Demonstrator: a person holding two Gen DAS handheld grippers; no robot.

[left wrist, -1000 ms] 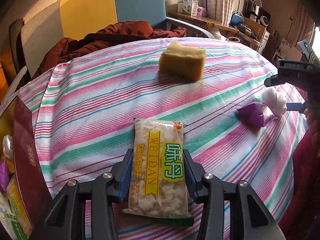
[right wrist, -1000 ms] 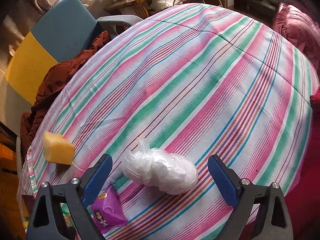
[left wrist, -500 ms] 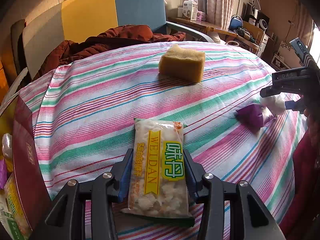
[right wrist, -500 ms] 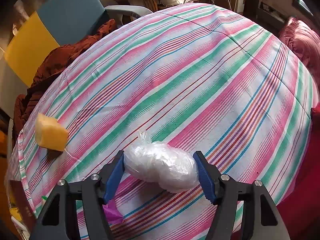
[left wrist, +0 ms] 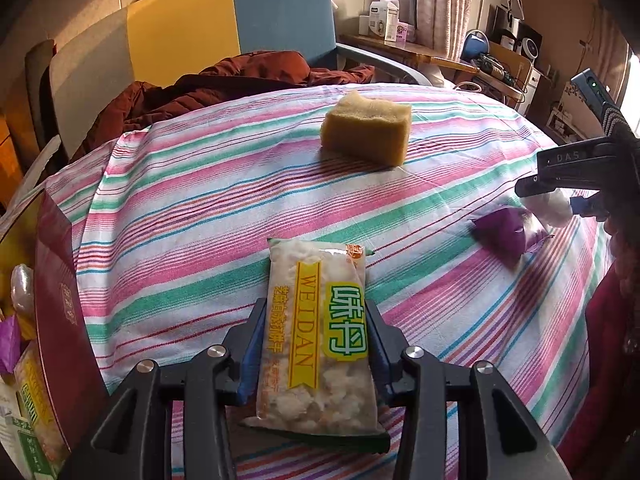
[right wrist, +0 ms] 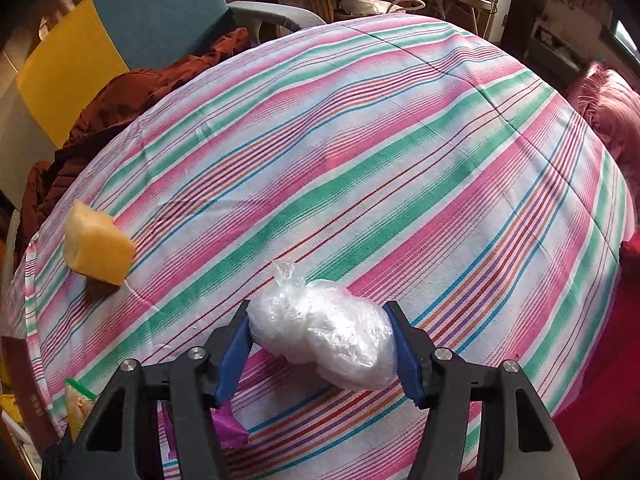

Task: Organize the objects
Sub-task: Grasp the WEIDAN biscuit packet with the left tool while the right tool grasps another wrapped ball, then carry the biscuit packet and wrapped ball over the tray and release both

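Observation:
My left gripper (left wrist: pixel 316 344) is shut on a clear snack packet (left wrist: pixel 316 344) with yellow and green "WEIDAN" print, held just above the striped tablecloth (left wrist: pixel 200 216). My right gripper (right wrist: pixel 322 340) is shut on a white crinkled plastic bag bundle (right wrist: pixel 324 340), lifted slightly off the cloth; it also shows at the right edge of the left wrist view (left wrist: pixel 560 192). A yellow sponge (left wrist: pixel 366 128) lies further back on the cloth. A purple packet (left wrist: pixel 506 234) lies under the right gripper.
A dark red box (left wrist: pixel 60 304) with packets inside stands at the left edge of the table. A brown jacket (left wrist: pixel 224 84) lies on the yellow and blue chair (left wrist: pixel 224 20) behind. A cluttered wooden desk (left wrist: pixel 432 54) stands at the back right.
My right gripper closed from wide open onto the white plastic bag and raised it a little. My left gripper kept its hold on the snack packet and hardly moved.

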